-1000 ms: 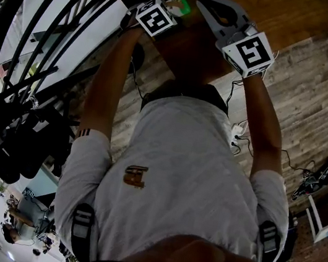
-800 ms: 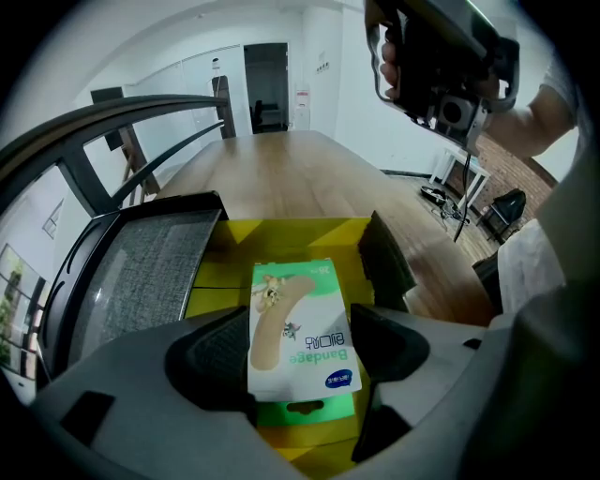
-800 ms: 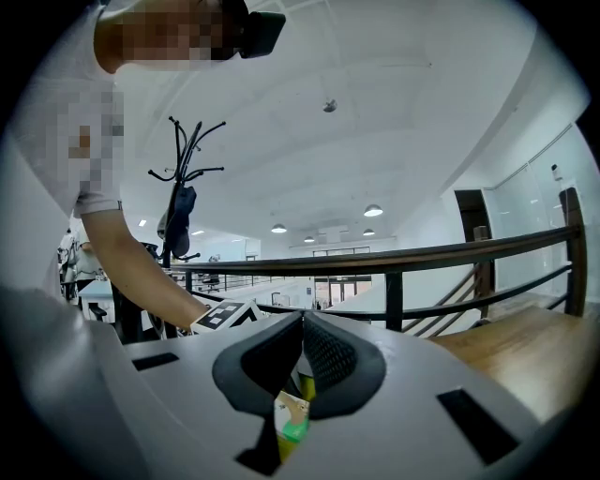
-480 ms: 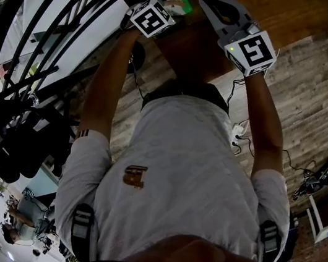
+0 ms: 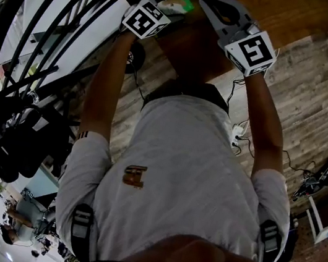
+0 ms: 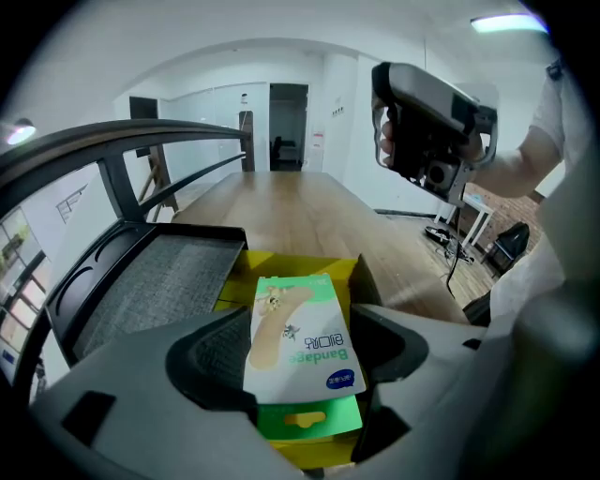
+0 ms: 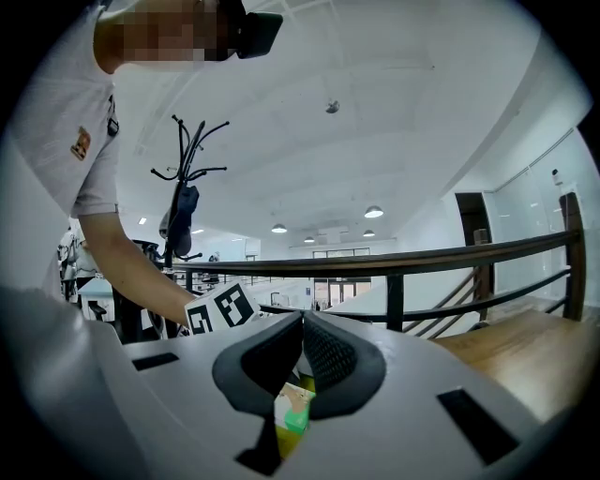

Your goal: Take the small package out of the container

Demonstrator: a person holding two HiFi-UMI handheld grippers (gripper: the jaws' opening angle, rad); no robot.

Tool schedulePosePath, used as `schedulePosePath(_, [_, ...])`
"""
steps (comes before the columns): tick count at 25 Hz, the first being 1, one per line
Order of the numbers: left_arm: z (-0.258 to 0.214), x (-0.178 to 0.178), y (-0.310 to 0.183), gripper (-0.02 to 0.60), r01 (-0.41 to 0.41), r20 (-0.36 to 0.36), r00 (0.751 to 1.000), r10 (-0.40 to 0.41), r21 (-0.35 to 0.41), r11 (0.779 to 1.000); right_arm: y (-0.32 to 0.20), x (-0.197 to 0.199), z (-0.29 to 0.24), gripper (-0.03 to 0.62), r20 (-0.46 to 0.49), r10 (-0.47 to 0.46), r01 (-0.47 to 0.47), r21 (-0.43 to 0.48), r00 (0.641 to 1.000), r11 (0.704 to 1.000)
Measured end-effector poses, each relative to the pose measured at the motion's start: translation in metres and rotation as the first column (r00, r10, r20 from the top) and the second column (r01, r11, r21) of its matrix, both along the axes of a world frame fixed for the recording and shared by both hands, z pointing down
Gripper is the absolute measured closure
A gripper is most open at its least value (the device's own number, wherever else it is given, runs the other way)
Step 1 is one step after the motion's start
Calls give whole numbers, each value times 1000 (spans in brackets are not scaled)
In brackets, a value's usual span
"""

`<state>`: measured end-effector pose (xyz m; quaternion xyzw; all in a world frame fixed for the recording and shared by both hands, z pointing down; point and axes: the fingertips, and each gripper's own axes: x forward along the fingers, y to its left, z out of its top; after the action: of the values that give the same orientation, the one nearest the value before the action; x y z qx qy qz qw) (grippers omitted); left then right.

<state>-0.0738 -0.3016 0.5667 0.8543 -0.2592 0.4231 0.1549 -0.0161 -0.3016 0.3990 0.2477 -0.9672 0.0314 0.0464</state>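
Note:
My left gripper [image 6: 300, 330] is shut on the small package [image 6: 302, 328], a green and white bandage pack held by its two long edges. Directly beneath it sits the container, a yellow box [image 6: 281, 266] with its top open. In the head view the package [image 5: 179, 2] shows just past the left gripper [image 5: 167, 6]. The right gripper [image 5: 206, 4] hovers beside it over the table, jaws closed together on nothing. In the right gripper view the closed right gripper [image 7: 302, 326] frames a sliver of the package [image 7: 293, 405] and the yellow box [image 7: 284, 437].
The box stands on a wooden table [image 6: 291, 202]. A black mesh seat [image 6: 150, 281] lies to its left under a dark railing [image 6: 112, 150]. In the left gripper view the right gripper [image 6: 427, 122] hangs at upper right. A coat stand [image 7: 187, 187] is behind.
My left gripper has shifted up and slightly left with the package, and more of the green pack now shows in the head view. The right gripper has hardly moved.

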Motion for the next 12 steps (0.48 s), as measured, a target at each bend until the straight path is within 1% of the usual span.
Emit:
schedulePosePath(6, [-30, 4, -2, 219, 34, -93, 995, -27, 77, 996, 0, 4, 0, 562, 0, 13, -13, -3, 1000, 1000])
schedulePosePath(12, [-70, 14, -4, 219, 75, -201, 979, -38, 181, 981, -1, 9, -5, 562, 11, 26, -26, 1, 1000, 1000])
